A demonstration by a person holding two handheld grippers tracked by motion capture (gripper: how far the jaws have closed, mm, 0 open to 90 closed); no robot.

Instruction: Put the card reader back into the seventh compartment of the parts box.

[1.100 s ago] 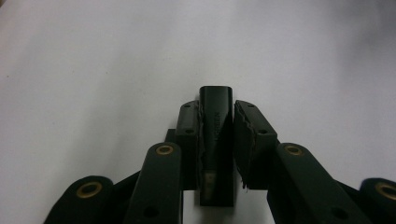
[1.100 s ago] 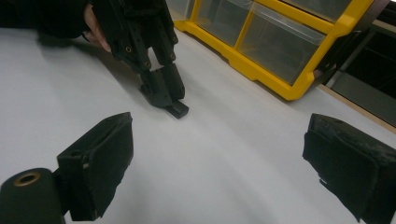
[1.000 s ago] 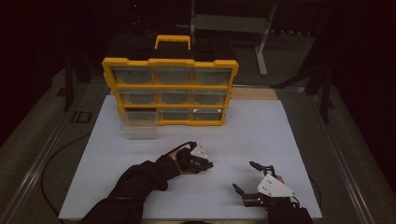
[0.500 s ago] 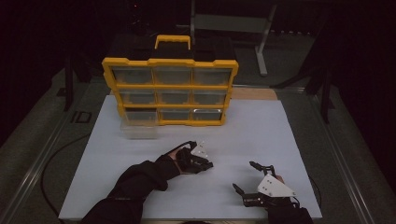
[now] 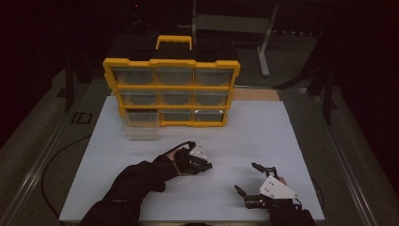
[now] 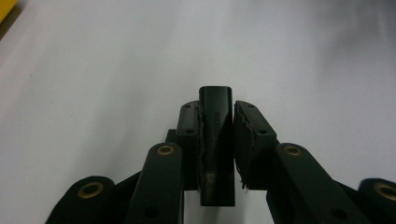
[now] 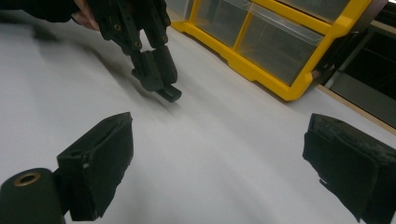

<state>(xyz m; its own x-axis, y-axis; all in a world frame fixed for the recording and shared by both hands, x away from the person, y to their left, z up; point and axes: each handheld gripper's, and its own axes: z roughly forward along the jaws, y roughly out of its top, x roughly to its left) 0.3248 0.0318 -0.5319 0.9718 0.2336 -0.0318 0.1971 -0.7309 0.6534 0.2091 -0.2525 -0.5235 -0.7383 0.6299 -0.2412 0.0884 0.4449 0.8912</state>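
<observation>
White table [image 5: 282, 141], yellow drawer organizer [image 5: 171, 89] at far edge. Left gripper [image 6: 217, 135] clamps a small black part [image 6: 215, 140]; right gripper [image 5: 248, 178], near right, jaws wide, empty.

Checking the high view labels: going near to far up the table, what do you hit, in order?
right gripper, jaws open → left gripper, shut on a small black part → clear drawer pulled out onto the white table → yellow organizer with its handle on top.
</observation>
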